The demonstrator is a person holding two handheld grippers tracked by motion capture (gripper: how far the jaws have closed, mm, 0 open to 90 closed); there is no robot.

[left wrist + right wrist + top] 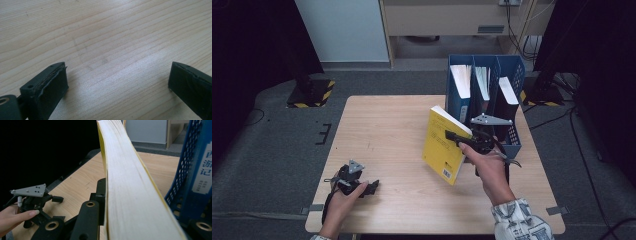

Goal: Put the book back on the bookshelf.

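A thick yellow paperback book (443, 145) hangs tilted above the table's right half, with my right gripper (458, 137) shut on its top edge near the white page block. In the right gripper view the book's pale page edge (130, 195) runs up the middle, with one black finger (101, 192) pressed against its left side. My left gripper (371, 188) rests low at the table's front left corner, held by a hand. Its jaws stand wide apart over bare wood (117, 75) with nothing between them.
A blue three-slot file rack (512, 75) stands at the back right of the wooden table (387, 125), just behind the held book, with books upright in its slots. Its perforated blue wall (185, 182) is close on the right. Dark floor surrounds the table.
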